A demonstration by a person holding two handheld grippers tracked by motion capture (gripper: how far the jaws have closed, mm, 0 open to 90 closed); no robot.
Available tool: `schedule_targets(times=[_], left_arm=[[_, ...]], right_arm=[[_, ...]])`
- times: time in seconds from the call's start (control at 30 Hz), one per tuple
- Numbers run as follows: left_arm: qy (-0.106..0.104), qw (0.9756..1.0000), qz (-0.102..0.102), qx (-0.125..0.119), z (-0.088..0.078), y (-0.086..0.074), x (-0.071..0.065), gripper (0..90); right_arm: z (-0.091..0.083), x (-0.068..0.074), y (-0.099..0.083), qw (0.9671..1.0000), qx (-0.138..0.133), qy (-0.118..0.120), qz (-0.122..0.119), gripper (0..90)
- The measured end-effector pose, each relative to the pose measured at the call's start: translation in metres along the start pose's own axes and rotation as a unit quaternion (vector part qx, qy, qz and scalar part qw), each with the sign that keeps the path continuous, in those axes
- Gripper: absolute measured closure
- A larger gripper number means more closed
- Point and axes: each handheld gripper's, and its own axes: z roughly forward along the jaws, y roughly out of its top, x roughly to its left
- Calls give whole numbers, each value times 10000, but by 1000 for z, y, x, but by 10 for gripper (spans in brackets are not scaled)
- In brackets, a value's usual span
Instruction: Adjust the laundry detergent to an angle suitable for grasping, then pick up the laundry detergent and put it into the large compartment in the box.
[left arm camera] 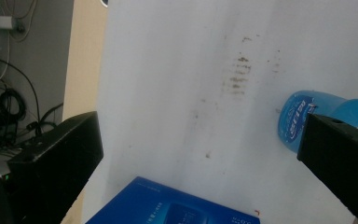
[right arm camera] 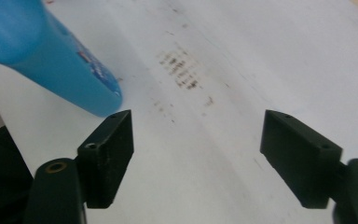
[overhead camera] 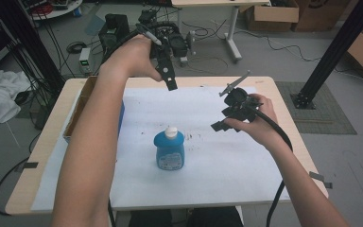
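A blue bottle [overhead camera: 169, 150] with a white cap stands upright on the white sheet near the middle of the table. My left gripper [overhead camera: 168, 78] hangs above the far part of the sheet; in the left gripper view its jaws stand wide apart [left arm camera: 200, 154] with nothing between them, and the bottle [left arm camera: 298, 121] lies off to their right. My right gripper [overhead camera: 223, 119] is held above the sheet to the right of the bottle. Its jaws are open [right arm camera: 198, 140] and empty, with the bottle [right arm camera: 51, 60] at upper left of them.
A white paper sheet [overhead camera: 208, 165] with dark smudges [overhead camera: 194, 137] covers most of the wooden table. A cardboard box [overhead camera: 82, 101] sits at the table's left edge, with a blue box [left arm camera: 168, 207] beside it. A black frame post [overhead camera: 331, 52] rises at the right.
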Motion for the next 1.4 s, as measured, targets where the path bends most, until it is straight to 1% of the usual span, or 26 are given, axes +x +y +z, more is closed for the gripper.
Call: schedule_targets(times=[0.03, 0.07, 0.1, 0.13, 0.17, 0.2, 0.23, 0.27, 0.33, 0.4, 0.43, 0.53, 0.57, 0.7, 0.83, 1.0, 1.07, 1.1, 1.3, 1.4], left_arm=[[3, 10000, 31, 1, 0, 0, -1, 6], [3, 10000, 31, 1, 0, 0, -1, 6], [22, 10000, 44, 22, 0, 0, -1, 6], [18, 10000, 78, 49, 0, 0, -2, 7], [27, 9999, 113, 60, 0, 0, -2, 7], [27, 9999, 113, 60, 0, 0, -2, 7], [35, 9999, 136, 44, -1, -1, -4, 7], [35, 9999, 136, 44, -1, -1, -4, 7], [41, 9999, 154, 20, -2, -1, -4, 6], [11, 9999, 140, -62, -5, -2, -5, 5], [18, 9999, 142, -76, -6, -2, -5, 5], [23, 9998, 152, -82, -7, -3, -6, 3], [31, 9998, 169, -37, -7, -4, -6, 3], [12, 9999, 167, -22, -7, -5, -7, 3], [-1, 9999, 167, -26, -9, -5, -9, 3], [-2, 9998, 177, -56, -11, -4, -10, 3], [-34, 9998, 188, 3, -10, -6, -11, 3], [-13, 9998, 185, 30, -11, -7, -12, 3], [-44, 9999, 114, 43, -12, -13, -13, 3], [-73, 9999, 140, 62, -13, -16, -17, 3]], right_arm=[[-7, -5, -2, 9997, 73, -101, 216, 247], [-7, -5, -2, 9997, 73, -101, 216, 247], [-10, -8, -3, 9991, 136, -131, 374, 233], [-16, -13, -4, 9978, 271, -232, 567, 235], [-17, -15, -5, 9971, 319, -257, 643, 228], [-17, -15, -5, 9971, 319, -257, 643, 228], [-21, -20, -7, 9958, 389, -308, 773, 231], [-21, -20, -7, 9958, 389, -308, 773, 231], [-24, -23, -9, 9941, 416, -354, 935, 218], [-26, -28, -11, 9938, 419, -288, 991, 217], [-27, -29, -11, 9932, 439, -296, 1040, 207], [-27, -31, -12, 9925, 490, -258, 1086, 209], [-28, -31, -12, 9918, 494, -350, 1122, 207], [-28, -29, -12, 9915, 554, -385, 1115, 203], [-30, -29, -13, 9919, 520, -391, 1088, 194], [-32, -31, -13, 9917, 498, -381, 1120, 192], [-31, -32, -13, 9922, 469, -363, 1099, 192], [-31, -32, -13, 9920, 481, -325, 1125, 192], [-28, -33, -16, 9925, 488, -299, 1083, 192], [-27, -33, -17, 9922, 511, -295, 1096, 193]])
